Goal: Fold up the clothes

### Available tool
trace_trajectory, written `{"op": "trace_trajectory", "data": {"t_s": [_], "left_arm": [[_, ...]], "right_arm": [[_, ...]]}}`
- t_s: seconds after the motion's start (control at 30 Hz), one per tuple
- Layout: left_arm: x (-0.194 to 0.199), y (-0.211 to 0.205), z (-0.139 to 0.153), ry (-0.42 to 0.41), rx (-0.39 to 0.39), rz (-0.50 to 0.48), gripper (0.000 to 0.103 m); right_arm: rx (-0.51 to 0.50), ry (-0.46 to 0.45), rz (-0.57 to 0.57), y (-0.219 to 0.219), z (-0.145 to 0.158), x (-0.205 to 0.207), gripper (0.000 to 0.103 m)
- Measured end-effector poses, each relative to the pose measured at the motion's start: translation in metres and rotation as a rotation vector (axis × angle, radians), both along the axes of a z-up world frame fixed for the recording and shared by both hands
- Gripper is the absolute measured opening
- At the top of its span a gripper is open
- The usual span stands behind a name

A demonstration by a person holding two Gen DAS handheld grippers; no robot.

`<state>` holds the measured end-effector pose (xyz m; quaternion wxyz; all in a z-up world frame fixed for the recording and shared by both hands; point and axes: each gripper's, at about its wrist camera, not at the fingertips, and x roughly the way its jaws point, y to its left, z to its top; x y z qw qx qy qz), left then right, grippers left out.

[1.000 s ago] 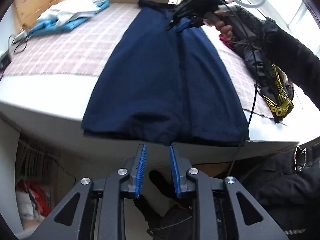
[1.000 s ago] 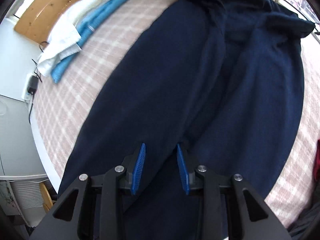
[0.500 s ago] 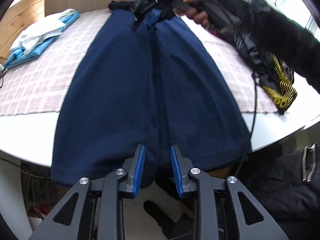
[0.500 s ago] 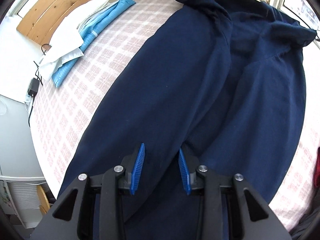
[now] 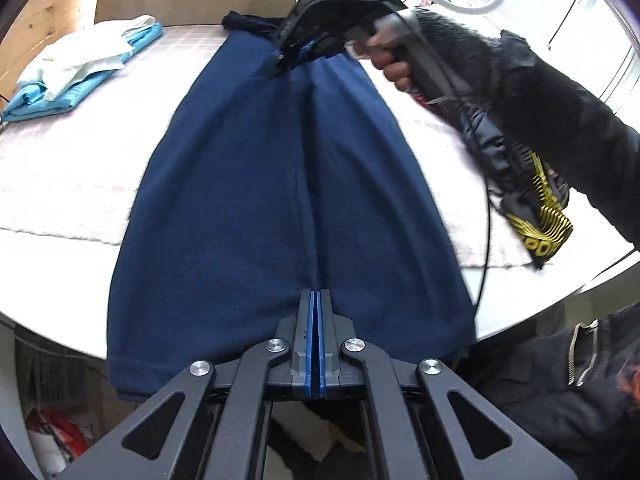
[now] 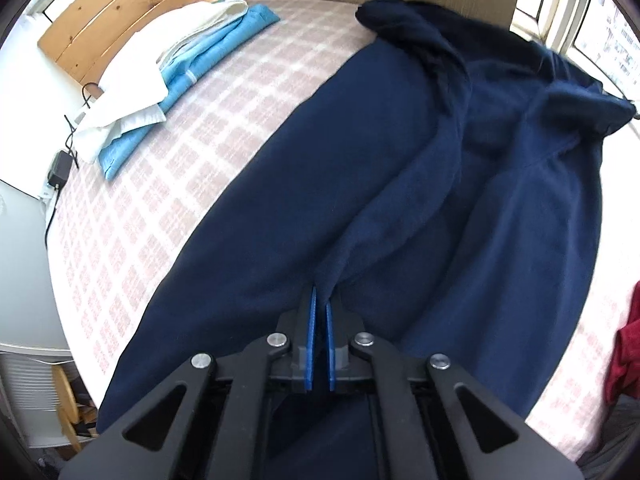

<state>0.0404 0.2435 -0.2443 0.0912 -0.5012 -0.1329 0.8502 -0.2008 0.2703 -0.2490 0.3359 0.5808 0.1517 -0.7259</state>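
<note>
Dark navy trousers [image 5: 248, 200] lie flat along a pink checked cloth [image 5: 60, 160] on a white table, legs side by side, cuffs hanging over the near edge. My left gripper [image 5: 314, 300] is shut on the trousers at the inner seam near the cuffs. My right gripper [image 6: 320, 300] is shut on a pinch of the trousers [image 6: 400, 200] at the crotch seam, where the fabric rises into a ridge. The right gripper also shows in the left wrist view [image 5: 280, 65], far up the trousers. The waistband lies bunched at the far end.
Folded white and light blue clothes [image 6: 192, 64] lie at the far left of the cloth. A black and yellow garment [image 5: 532, 200] lies at the right edge. A red cloth [image 6: 624, 348] sits at the right. A wooden board [image 6: 120, 4] stands behind.
Both grippers were open and have closed on the trousers. The left gripper moved forward over the cuffs; the right gripper pinched the crotch seam.
</note>
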Motion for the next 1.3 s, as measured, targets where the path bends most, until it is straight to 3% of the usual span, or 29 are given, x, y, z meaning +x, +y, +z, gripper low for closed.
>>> {"op": "trace_trajectory", "data": {"t_s": [0.07, 0.13, 0.27, 0.4, 0.47, 0.53, 0.6, 0.7, 0.83, 1.0, 1.1, 1.3], "left_arm": [[-0.005, 0.003, -0.01, -0.031, -0.029, 0.001, 0.005], [-0.009, 0.003, -0.019, -0.077, 0.009, -0.001, 0.004], [0.01, -0.012, -0.002, -0.055, 0.018, 0.025, 0.015], [0.039, -0.053, 0.022, -0.024, -0.044, 0.122, 0.017], [0.045, -0.074, 0.019, -0.029, -0.055, 0.177, 0.017], [0.041, -0.09, 0.013, -0.042, -0.053, 0.213, 0.017], [0.036, -0.097, 0.007, -0.041, -0.05, 0.218, 0.017], [0.029, -0.093, 0.002, -0.038, -0.059, 0.197, 0.017], [0.025, -0.096, -0.01, -0.05, -0.057, 0.204, 0.017], [0.022, -0.097, -0.019, -0.056, -0.059, 0.224, 0.017], [0.03, -0.107, -0.013, -0.053, -0.071, 0.244, 0.017], [0.06, -0.142, 0.021, -0.004, -0.062, 0.31, 0.017]], "right_arm": [[0.028, 0.006, 0.007, -0.003, -0.004, 0.004, 0.005], [0.037, 0.02, 0.011, -0.003, -0.005, 0.008, 0.005], [0.055, -0.015, 0.018, 0.003, 0.004, 0.019, 0.014], [-0.024, 0.032, -0.001, 0.022, 0.036, 0.042, 0.014], [-0.096, 0.036, 0.011, 0.026, 0.052, 0.058, 0.014], [-0.152, -0.02, 0.092, 0.013, 0.053, 0.081, 0.014], [-0.14, -0.042, 0.182, -0.01, 0.045, 0.109, 0.013], [-0.079, -0.028, 0.31, -0.039, 0.032, 0.153, 0.012], [-0.003, -0.033, 0.398, -0.057, 0.014, 0.193, 0.011], [-0.02, 0.02, 0.403, -0.068, -0.008, 0.159, 0.011], [-0.062, -0.036, 0.373, -0.078, -0.011, 0.139, 0.012], [-0.209, -0.122, 0.234, -0.041, 0.026, 0.129, 0.012]]}}
